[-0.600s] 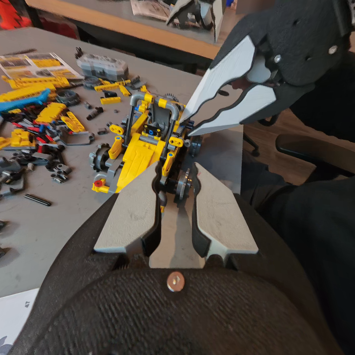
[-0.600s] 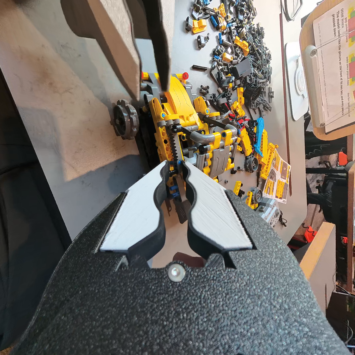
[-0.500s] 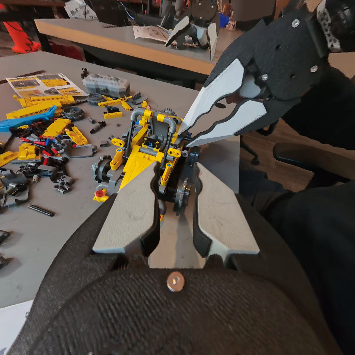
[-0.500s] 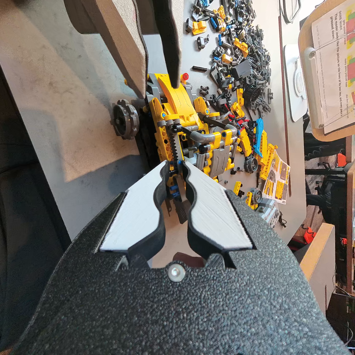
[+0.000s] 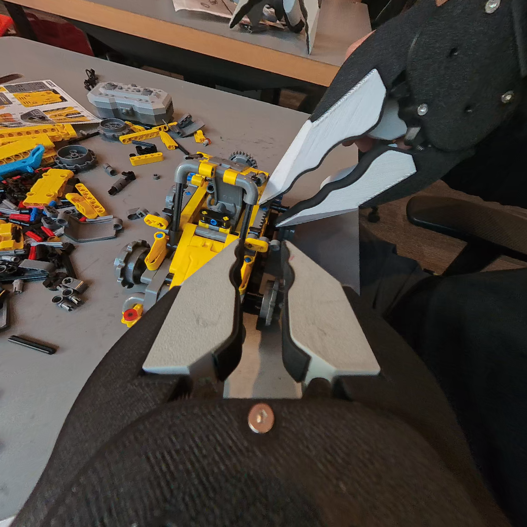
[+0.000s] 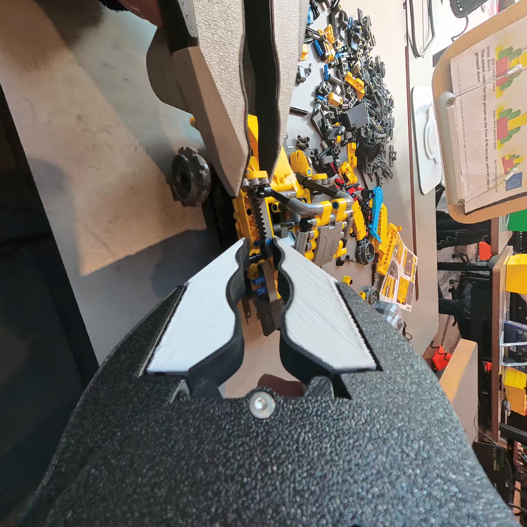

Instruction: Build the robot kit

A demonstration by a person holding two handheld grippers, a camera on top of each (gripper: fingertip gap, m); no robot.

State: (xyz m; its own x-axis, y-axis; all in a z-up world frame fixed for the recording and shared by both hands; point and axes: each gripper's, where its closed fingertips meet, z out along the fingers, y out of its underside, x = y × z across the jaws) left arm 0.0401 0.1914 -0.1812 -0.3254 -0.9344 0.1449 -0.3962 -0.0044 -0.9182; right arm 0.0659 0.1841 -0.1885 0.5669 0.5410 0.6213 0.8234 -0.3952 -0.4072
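Note:
A part-built yellow and grey toy-brick vehicle (image 5: 199, 251) stands near the right edge of the grey table (image 5: 71, 385). My left gripper (image 5: 261, 248) is shut on the vehicle's right side, over a yellow beam and the black track by a grey sprocket (image 5: 271, 299). My right gripper (image 5: 271, 212) comes in from the right, shut on the rear right corner. In the right wrist view the right gripper (image 6: 259, 242) clasps the black toothed rack (image 6: 261, 219) on the vehicle (image 6: 288, 176), and the left gripper (image 6: 253, 182) pinches it just beyond.
Loose yellow, black and grey pieces (image 5: 42, 205) cover the table's left, with a grey battery box (image 5: 131, 102), an instruction sheet (image 5: 37, 99), a blue piece (image 5: 22, 162) and a black axle (image 5: 31, 345). The table edge (image 5: 356, 256) is beside the vehicle. A second table (image 5: 199, 34) stands behind. Both grippers' tips are close together, under 4 cm apart.
My left gripper has slid forward along the vehicle's side, closer to the right gripper. The right gripper keeps its hold on the rack.

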